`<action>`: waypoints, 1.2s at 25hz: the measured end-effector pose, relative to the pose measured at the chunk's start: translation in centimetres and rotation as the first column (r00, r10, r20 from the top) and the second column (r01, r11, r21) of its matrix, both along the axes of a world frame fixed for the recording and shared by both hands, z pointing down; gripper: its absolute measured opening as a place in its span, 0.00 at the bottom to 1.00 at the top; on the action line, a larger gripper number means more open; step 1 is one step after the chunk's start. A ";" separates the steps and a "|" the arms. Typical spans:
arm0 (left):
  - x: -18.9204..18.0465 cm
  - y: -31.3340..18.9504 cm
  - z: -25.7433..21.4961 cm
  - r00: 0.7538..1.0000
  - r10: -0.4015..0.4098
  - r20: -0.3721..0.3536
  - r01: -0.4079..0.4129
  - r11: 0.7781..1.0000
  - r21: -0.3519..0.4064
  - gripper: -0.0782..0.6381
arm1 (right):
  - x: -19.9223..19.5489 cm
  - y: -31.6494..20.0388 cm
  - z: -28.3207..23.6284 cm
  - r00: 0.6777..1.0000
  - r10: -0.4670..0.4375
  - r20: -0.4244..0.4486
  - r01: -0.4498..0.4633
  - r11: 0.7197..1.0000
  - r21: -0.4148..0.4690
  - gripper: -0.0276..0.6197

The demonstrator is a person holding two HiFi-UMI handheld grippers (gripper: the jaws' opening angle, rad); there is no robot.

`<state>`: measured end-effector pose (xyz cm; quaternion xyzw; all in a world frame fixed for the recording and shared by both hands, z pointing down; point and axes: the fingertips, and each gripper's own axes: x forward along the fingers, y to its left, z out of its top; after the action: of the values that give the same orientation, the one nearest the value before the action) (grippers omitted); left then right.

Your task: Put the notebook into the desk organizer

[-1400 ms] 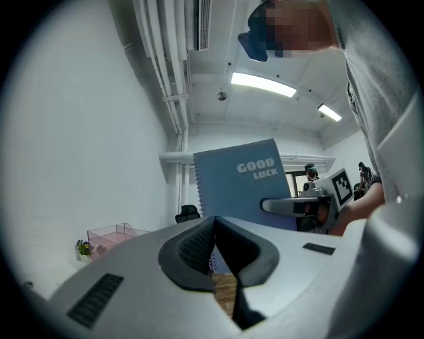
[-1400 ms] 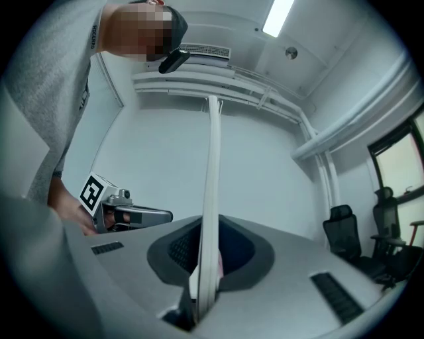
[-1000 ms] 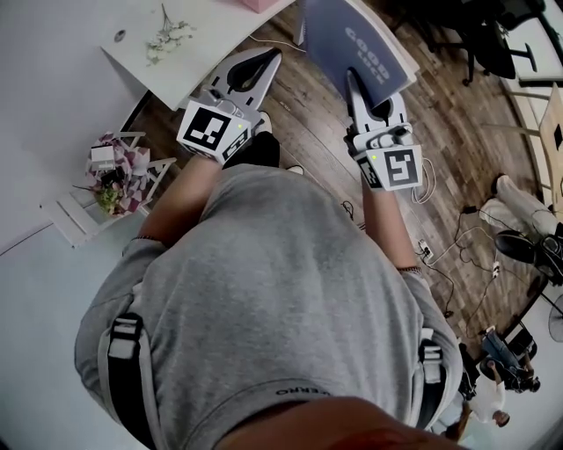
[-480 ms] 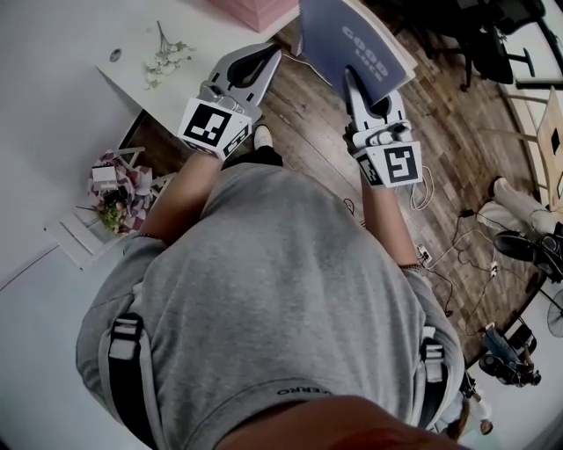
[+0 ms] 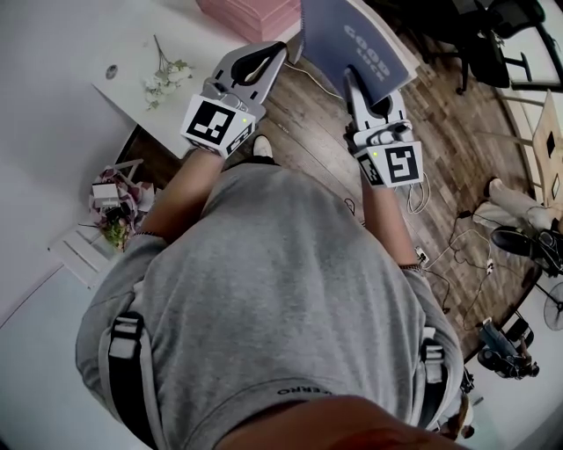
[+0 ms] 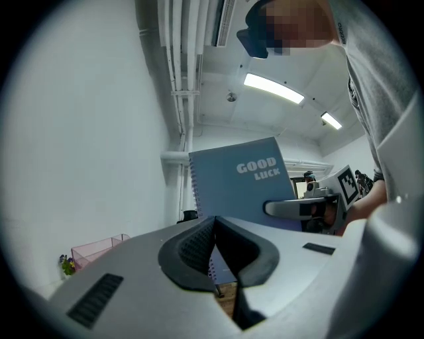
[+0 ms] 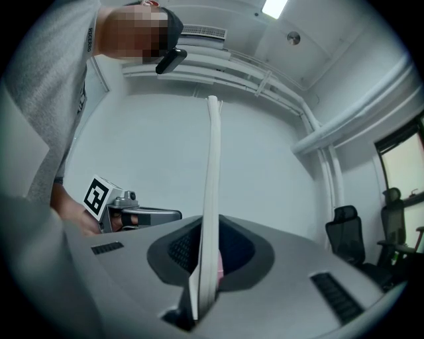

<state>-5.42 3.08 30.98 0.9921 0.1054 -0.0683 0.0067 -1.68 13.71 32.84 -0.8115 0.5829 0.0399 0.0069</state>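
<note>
My right tongs [image 5: 351, 77] are clamped on the blue notebook [image 5: 334, 31], gripping it by its lower edge. In the right gripper view the book stands edge-on between the jaws, a pale strip rising straight up the middle of the frame, and the pads press it from both sides. My left tongs [image 6: 211, 224] are closed with nothing in them; their pads meet at the tips.

In the head view the notebook sits at the top of the frame, right of centre, held in the air over the wooden floor [image 5: 303, 132]. It is not in the pink desk organizer [image 5: 251, 10], which stands at the top edge just left of it, on the white desk [image 5: 62, 53]. A small sprig of flowers [image 5: 167, 75] lies on the desk in the upper left, near my left tongs.

From the left gripper view the notebook fills the middle of the frame, upright, with its spiral binding on its left side and GOOD LUCK printed on the cover.
</note>
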 end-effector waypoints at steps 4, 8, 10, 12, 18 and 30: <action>1.1 -2.6 0.5 1.000 0.002 0.004 -0.002 1.000 0.004 0.14 | 1.2 -2.4 0.3 1.000 0.011 0.002 -0.011 1.000 -0.006 0.10; 2.2 -4.8 0.8 1.000 0.014 0.010 -0.014 1.000 -0.003 0.14 | 2.4 -4.3 0.5 1.000 0.028 0.004 -0.028 1.000 -0.010 0.10; 2.6 -5.9 0.9 1.000 0.017 0.010 -0.017 1.000 -0.006 0.14 | 3.0 -5.3 0.4 0.999 0.036 0.005 -0.036 0.999 -0.011 0.10; 3.0 -7.0 1.0 1.000 0.014 0.009 -0.014 1.000 -0.007 0.14 | 3.5 -6.1 0.3 0.999 0.040 0.003 -0.040 0.999 -0.013 0.10; 4.4 -9.4 1.4 1.000 0.012 0.010 -0.012 1.000 -0.018 0.14 | 4.7 -8.0 0.4 0.999 0.041 -0.001 -0.041 0.999 -0.033 0.10; 8.7 -11.0 2.5 0.999 -0.037 0.028 0.038 0.999 -0.017 0.14 | 9.8 -10.2 1.5 0.999 -0.026 0.022 0.026 0.999 -0.033 0.10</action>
<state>3.25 -7.92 33.47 0.9946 0.0860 -0.0555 0.0153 8.13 3.53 34.35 -0.8043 0.5938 0.0212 0.0002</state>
